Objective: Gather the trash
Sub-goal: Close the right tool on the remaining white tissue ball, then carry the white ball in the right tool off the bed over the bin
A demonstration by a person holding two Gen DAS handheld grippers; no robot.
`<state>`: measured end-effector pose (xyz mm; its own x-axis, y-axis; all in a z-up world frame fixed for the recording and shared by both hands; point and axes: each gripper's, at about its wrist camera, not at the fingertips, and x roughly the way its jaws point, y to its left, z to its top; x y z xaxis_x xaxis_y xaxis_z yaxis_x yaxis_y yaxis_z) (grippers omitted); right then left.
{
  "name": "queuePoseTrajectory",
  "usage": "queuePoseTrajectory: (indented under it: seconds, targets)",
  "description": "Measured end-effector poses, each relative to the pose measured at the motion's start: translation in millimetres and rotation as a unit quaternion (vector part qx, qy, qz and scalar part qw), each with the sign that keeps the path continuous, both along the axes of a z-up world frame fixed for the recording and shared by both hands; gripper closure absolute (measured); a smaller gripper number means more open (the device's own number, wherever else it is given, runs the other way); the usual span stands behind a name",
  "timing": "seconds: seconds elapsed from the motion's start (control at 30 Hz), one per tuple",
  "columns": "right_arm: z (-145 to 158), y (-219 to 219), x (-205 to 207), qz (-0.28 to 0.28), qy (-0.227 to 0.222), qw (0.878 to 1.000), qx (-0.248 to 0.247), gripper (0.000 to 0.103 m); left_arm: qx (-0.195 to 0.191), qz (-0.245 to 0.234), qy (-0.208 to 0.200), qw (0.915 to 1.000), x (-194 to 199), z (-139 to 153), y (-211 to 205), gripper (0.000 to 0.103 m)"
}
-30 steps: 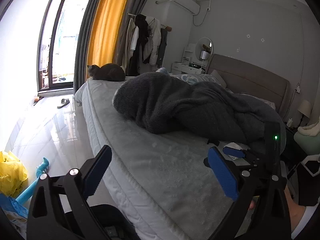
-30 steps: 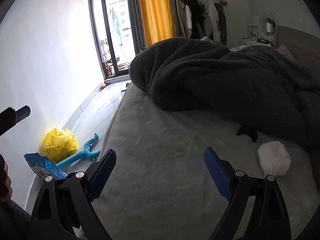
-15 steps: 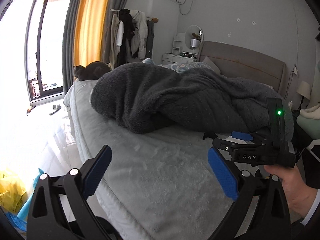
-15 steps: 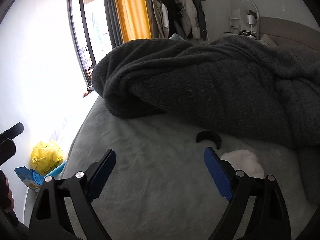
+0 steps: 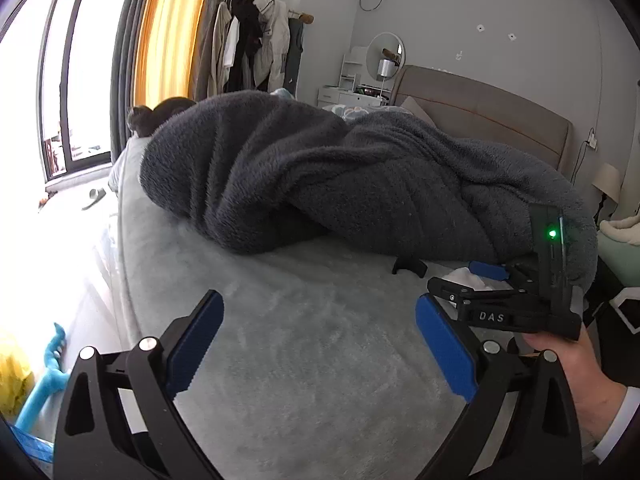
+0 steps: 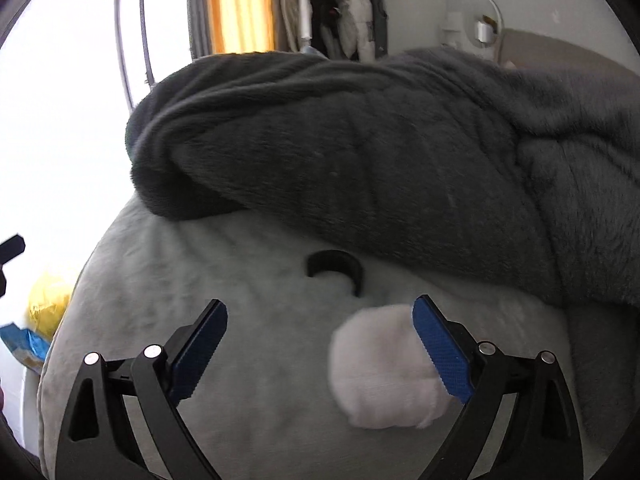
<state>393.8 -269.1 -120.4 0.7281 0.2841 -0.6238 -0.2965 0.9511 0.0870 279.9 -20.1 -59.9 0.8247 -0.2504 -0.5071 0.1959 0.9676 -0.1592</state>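
A crumpled white tissue wad [image 6: 380,364] lies on the grey bed sheet [image 6: 248,288], partly between my right gripper's [image 6: 320,344] open fingers, close to the right pad [image 6: 444,354]. A black curved piece [image 6: 335,266] lies just beyond it at the blanket's edge. In the left wrist view my left gripper [image 5: 320,344] is open and empty over the sheet; the right gripper [image 5: 504,300] shows at the right, with the tissue [image 5: 466,276] and black piece [image 5: 409,266] by it.
A heaped dark grey blanket [image 5: 340,184] covers the bed's far side. A cat [image 5: 160,114] lies at the bed's far corner. A yellow bag [image 6: 48,304], blue wrapper [image 6: 24,344] and blue toy [image 5: 48,380] lie on the floor at the left.
Both grippers have moved forward over the bed toward the blanket. My right gripper has come down around the white tissue, which now sits between its fingers.
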Motion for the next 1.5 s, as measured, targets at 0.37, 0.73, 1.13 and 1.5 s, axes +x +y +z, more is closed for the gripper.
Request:
queuePoseTrajectory:
  seconds: [0.37, 0.73, 1.13, 1.5]
  targets:
    - [-11, -27, 17, -0.022, 0.036, 0.999, 0.022, 0.008, -0.019, -0.014, 0.016, 0.9996, 25, -11, -24, 0.005]
    - [-15, -45, 5, -0.031, 0.06, 0.998, -0.006, 0.061, -0.026, -0.032, 0.033, 0.9986, 56, -26, -62, 0.005]
    - [7, -73, -51, -0.015, 0.045, 0.998, 0.047, 0.061, 0.01, -0.062, 0.037, 0.9973, 81, -44, -118, 0.006]
    - [21, -104, -73, -0.029, 0.039, 0.995, 0.085, 0.061, 0.029, -0.089, 0.061, 0.9938, 111, -64, -145, 0.007]
